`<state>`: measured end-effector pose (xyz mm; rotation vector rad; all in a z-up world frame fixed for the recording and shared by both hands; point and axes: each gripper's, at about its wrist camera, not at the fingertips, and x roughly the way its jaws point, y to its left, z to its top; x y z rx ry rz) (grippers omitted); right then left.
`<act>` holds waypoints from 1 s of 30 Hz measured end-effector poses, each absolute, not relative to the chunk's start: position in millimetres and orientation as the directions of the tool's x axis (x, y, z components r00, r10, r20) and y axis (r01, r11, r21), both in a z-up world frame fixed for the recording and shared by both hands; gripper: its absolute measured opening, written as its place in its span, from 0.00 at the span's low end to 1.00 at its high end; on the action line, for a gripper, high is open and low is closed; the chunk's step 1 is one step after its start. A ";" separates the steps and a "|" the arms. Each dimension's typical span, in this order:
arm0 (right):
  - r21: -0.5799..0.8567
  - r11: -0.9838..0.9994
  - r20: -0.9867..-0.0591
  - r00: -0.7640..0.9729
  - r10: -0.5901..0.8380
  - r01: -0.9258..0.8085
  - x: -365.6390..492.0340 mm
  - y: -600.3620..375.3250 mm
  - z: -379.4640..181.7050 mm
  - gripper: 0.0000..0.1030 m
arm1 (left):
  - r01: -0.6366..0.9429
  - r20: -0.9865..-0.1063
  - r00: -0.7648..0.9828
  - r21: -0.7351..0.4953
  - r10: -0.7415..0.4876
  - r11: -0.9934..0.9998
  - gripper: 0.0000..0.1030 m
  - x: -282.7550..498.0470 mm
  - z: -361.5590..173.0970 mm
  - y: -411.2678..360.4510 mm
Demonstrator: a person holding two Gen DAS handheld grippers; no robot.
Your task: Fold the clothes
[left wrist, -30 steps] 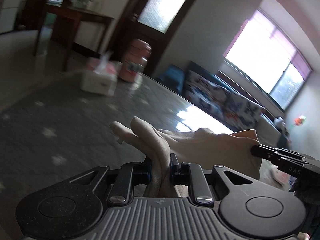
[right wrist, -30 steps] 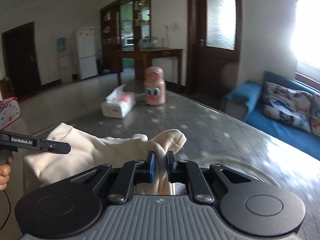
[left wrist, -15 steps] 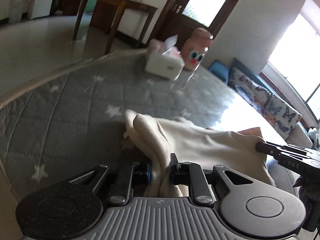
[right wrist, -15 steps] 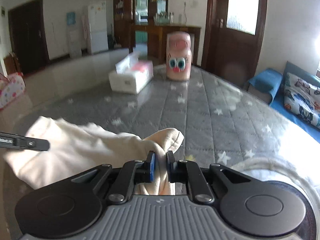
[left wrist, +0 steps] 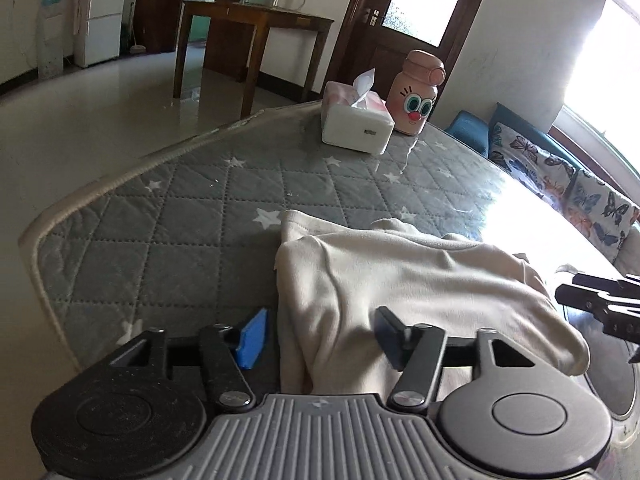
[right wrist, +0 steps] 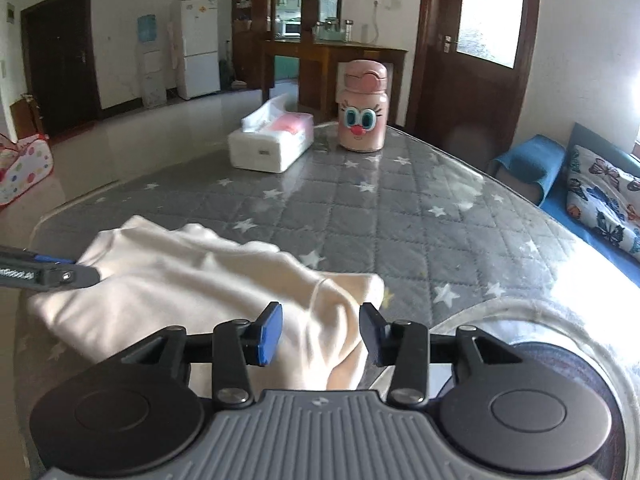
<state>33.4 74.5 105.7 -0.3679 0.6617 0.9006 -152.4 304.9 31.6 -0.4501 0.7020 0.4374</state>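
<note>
A cream garment (left wrist: 404,280) lies folded over on the grey star-quilted table cover (left wrist: 192,216); it also shows in the right wrist view (right wrist: 192,280). My left gripper (left wrist: 320,334) is open, its jaws standing on either side of the garment's near left edge. My right gripper (right wrist: 320,332) is open around the garment's near right corner. Each gripper's fingers show at the edge of the other's view (left wrist: 600,304) (right wrist: 48,274).
A white tissue box (right wrist: 270,142) and a pink cartoon-face bottle (right wrist: 362,114) stand at the table's far end. The table's piped edge (left wrist: 104,184) runs along the left. A blue sofa with butterfly cushions (right wrist: 600,200) is at the right.
Both grippers lowered the garment onto the table and opened, letting it go. The garment now lies flat instead of hanging pinched in the jaws.
</note>
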 end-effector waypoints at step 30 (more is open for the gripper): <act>0.046 0.531 -0.646 0.381 0.662 -0.846 -49.2 44.1 91.5 0.95 | -0.511 -0.693 0.657 -0.121 0.296 0.851 1.00 -175.5 38.0 225.7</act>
